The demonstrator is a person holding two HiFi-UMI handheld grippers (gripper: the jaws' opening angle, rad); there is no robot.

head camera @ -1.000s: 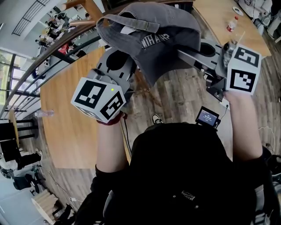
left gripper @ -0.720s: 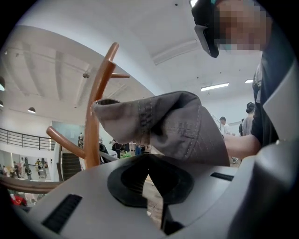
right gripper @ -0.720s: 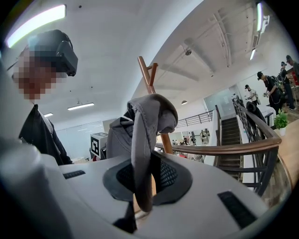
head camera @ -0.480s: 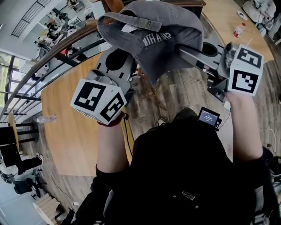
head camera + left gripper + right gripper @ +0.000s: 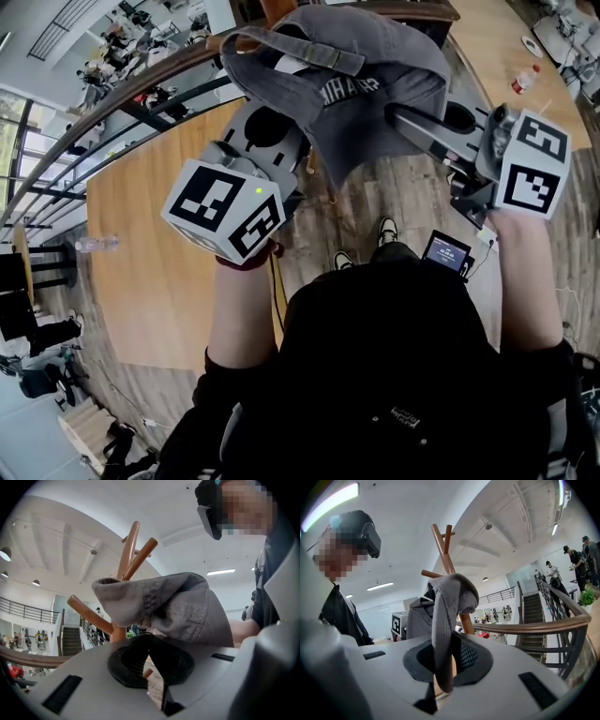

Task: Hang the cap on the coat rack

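Observation:
A grey cap [image 5: 366, 84] hangs between my two grippers at the top of the head view. My right gripper [image 5: 405, 120] is shut on a fold of the cap's edge [image 5: 440, 634], which hangs down between its pads. My left gripper [image 5: 281, 141] reaches under the cap from the left, and its jaws meet at the tips on the cap's fabric [image 5: 178, 611]. The wooden coat rack [image 5: 129, 555] stands just behind the cap, its slanted pegs rising above it. The rack's pegs [image 5: 443, 543] also rise above the cap in the right gripper view.
A curved wooden handrail [image 5: 131, 84] on black metal bars runs behind the rack. Wooden tables [image 5: 150, 272] lie below, with a water bottle [image 5: 94, 244] on one. A small screen [image 5: 443, 251] hangs at the person's front. Stairs [image 5: 532, 616] go down at the right.
Both grippers keep their hold on the cap. In the head view the cap and grippers sit slightly further right, and the person's shoes have come into sight below.

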